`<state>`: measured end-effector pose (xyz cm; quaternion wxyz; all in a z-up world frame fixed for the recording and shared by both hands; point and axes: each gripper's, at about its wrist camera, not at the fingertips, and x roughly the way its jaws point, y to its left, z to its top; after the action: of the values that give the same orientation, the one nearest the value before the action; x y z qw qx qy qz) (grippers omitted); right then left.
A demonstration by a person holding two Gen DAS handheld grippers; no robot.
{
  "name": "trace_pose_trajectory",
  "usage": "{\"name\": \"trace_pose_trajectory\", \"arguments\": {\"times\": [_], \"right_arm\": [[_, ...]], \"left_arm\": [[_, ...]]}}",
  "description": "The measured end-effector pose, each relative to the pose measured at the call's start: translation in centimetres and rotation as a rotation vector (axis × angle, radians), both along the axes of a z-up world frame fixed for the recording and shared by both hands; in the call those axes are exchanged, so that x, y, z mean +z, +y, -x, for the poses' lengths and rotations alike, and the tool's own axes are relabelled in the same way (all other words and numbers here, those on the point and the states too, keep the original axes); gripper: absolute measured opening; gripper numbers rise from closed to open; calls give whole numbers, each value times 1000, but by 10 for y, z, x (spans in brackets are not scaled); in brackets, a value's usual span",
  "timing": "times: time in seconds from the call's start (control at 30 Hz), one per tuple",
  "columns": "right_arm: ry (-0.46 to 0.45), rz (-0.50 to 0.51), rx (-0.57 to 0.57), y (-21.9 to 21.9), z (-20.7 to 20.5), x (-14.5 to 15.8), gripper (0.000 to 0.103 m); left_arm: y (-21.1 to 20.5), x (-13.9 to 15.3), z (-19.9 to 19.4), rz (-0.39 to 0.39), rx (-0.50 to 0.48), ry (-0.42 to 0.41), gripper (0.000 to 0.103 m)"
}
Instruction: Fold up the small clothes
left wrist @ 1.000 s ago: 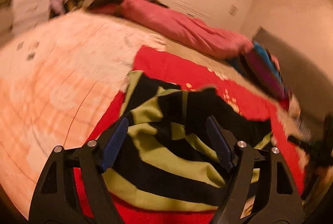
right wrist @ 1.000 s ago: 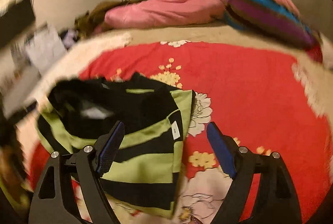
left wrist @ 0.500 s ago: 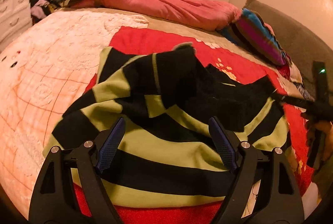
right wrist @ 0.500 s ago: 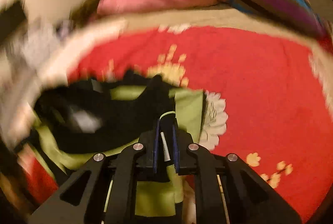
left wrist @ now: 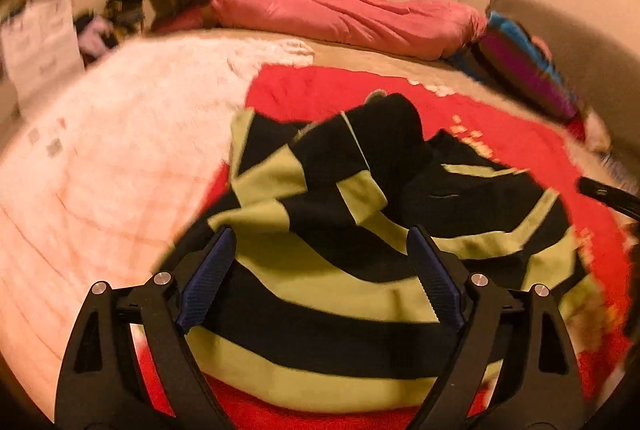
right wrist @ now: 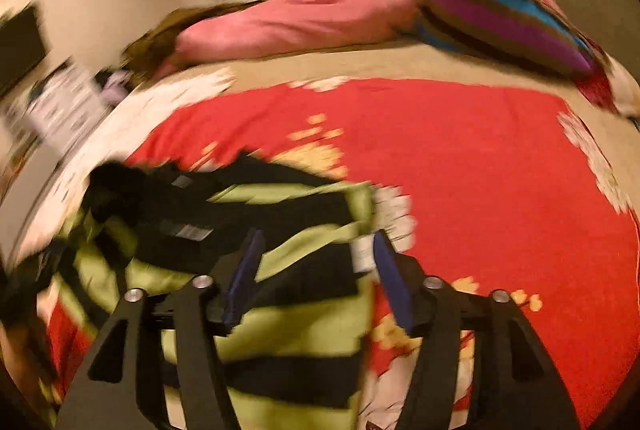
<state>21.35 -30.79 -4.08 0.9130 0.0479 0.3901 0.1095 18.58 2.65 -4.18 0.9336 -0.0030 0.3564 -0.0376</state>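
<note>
While both wrist views are pretty smeared, the layout reads okay. The black-and-lime striped knit top (left wrist: 320, 270) lies rumpled on the red floral bedspread (left wrist: 520, 138), toward its near left part, bunched with a dark fold heaped up at the far side. The left gripper (left wrist: 320, 270) hangs right over the top with its blue pads spread wide, striped cloth showing between them but nothing pinched as far as I can see. The right gripper (right wrist: 316, 270) sits at the top's right edge, near the small white label (right wrist: 362, 254); its jaws have just been opening, and the cloth between them looks loose, though blur makes that a bit iffy. Beyond the bedspread lies a long pink quilted duvet roll (left wrist: 344, 18).
</note>
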Motion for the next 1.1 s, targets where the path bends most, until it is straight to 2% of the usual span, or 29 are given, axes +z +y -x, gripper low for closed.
{"name": "trace_pose_trajectory", "arguments": {"times": [0.13,0.33,0.37,0.4,0.43,0.47,0.5,0.57,0.67,0.73,0.77,0.8,0.87,0.93,1.0,1.07,1.1], "right_arm": [[21,66,80,26,5,-13,60],[94,16,67,31,-3,-28,61],[97,11,62,29,-1,-29,62],[103,7,58,28,-1,-30,64],[112,9,50,26,-3,-32,64],[120,13,43,24,-4,-34,64],[127,15,36,23,-5,-36,64],[130,6,14,16,-8,-37,64],[130,-5,-10,11,-14,-39,64],[122,10,-15,12,-19,-38,64],[117,25,-18,14,-22,-38,64],[114,30,-23,14,-26,-37,64],[112,26,-23,13,-34,-36,64],[120,40,-23,12,-44,-38,64],[134,59,-21,12,-53,-42,64],[147,64,-8,12,-63,-46,64],[155,74,0,13,-67,-49,64]], "left_arm": [[-26,7,-9,-246,-46,-24,80],[-58,-13,-36,-394,-152,32,79],[-59,-18,-42,-383,-162,53,62],[-57,-21,-46,-353,-161,67,22],[-49,-23,-54,-280,-155,100,13],[-41,-22,-57,-212,-149,110,8],[-31,-17,-58,-111,-153,108,5],[-12,-4,-53,22,-131,72,5],[33,17,-53,247,-36,15,6],[54,18,-57,304,61,15,18],[61,14,-60,317,96,26,34],[66,7,-60,337,124,38,43],[67,-2,-54,357,117,36,43],[58,-6,-51,310,84,27,44],[47,-5,-47,248,45,5,51],[40,-5,-48,234,10,-5,59],[38,-7,-49,220,6,-3,60]]}}
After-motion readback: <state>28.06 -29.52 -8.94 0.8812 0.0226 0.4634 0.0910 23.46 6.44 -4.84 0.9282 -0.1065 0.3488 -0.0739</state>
